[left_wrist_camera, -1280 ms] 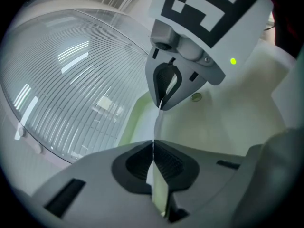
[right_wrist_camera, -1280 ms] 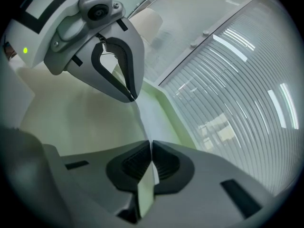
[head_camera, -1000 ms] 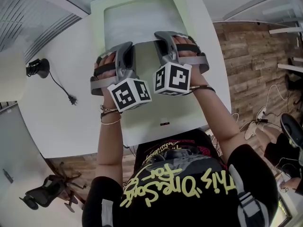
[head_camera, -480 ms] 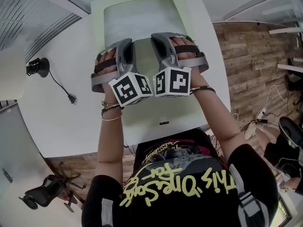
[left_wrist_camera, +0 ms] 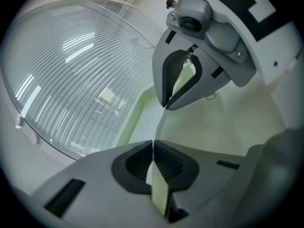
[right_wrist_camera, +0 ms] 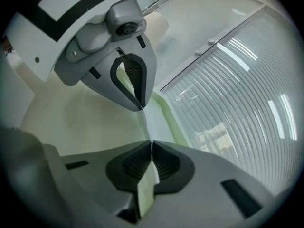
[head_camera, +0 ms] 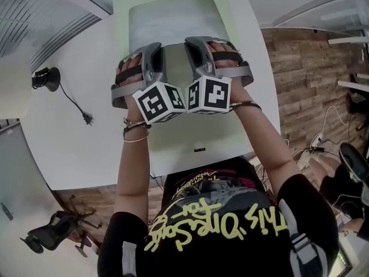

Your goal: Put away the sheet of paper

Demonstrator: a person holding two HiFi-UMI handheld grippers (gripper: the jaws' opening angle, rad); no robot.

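**Head view:** Both forearms reach forward over the white tabletop (head_camera: 75, 149). The left gripper (head_camera: 154, 52) and right gripper (head_camera: 196, 44) are side by side, and their marker cubes nearly touch. Each is tilted down and away from the person. Below them lies a pale green rectangular mat (head_camera: 173, 149) with a grey-white panel. The hands hide the spot where the paper is held. A small black corded device (head_camera: 45, 81) sits well apart at the left edge, and its plug lies loose. A black office chair (head_camera: 52, 235) stands on the wooden plank floor (head_camera: 305, 68).

**Left gripper view:** The jaws of the left gripper (left_wrist_camera: 153, 144) are pressed together on the thin, pale greenish-white sheet of paper (left_wrist_camera: 159, 194). The ribbed dark pads pinch it. Its edge runs taut up to the right gripper (left_wrist_camera: 166, 104). A slatted glass wall (left_wrist_camera: 71, 70) fills the left.

**Right gripper view:** The right gripper (right_wrist_camera: 151, 144) is likewise clamped on the sheet of paper (right_wrist_camera: 145, 189). The edge of the sheet leads to the left gripper (right_wrist_camera: 141, 106).
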